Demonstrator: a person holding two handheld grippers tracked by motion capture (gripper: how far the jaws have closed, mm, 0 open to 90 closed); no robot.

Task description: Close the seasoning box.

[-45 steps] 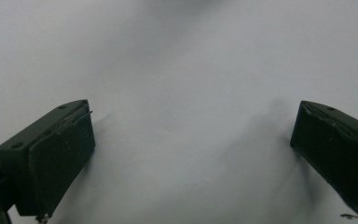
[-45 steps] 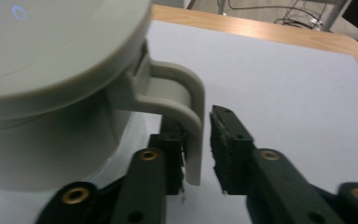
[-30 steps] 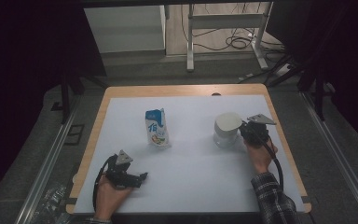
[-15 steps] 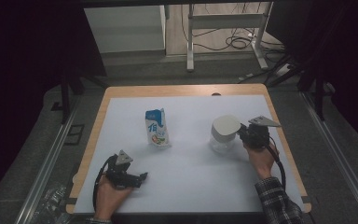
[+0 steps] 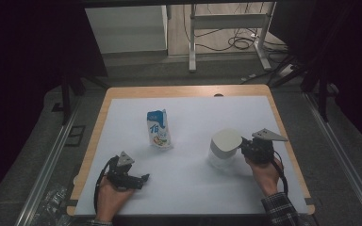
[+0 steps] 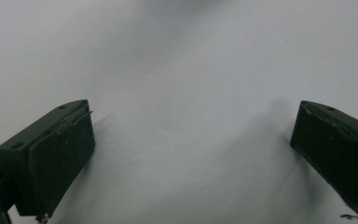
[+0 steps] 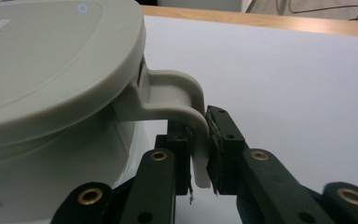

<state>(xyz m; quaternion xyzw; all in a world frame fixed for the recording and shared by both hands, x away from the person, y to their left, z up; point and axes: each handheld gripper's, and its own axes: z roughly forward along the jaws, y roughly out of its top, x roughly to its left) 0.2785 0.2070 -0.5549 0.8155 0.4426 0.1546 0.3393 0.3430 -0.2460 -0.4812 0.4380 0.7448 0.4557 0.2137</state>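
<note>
White sheet over the wooden table (image 5: 122, 94), dark room around it.
Near the right edge, the lidded jug (image 5: 224, 148) hung by its handle (image 7: 186, 100), pinched in my right claw (image 7: 200, 154); the milk carton (image 5: 159, 128) stood mid-sheet; my left claw (image 5: 134, 179) lay spread at the near-left corner.

Left hand (image 5: 107, 197): at seven o'clock, palm wrapped round its tool, forearm entering from the bottom edge.
Left gripper (image 5: 141, 179): pointing toward three o'clock, lying low, fingers (image 6: 51, 158) spread wide with nothing between.
Right hand (image 5: 264, 172): at four o'clock, checked sleeve behind.
Right gripper (image 7: 200, 149): pointing toward nine o'clock, fingers (image 7: 223, 140) clamped on a handle.
</note>
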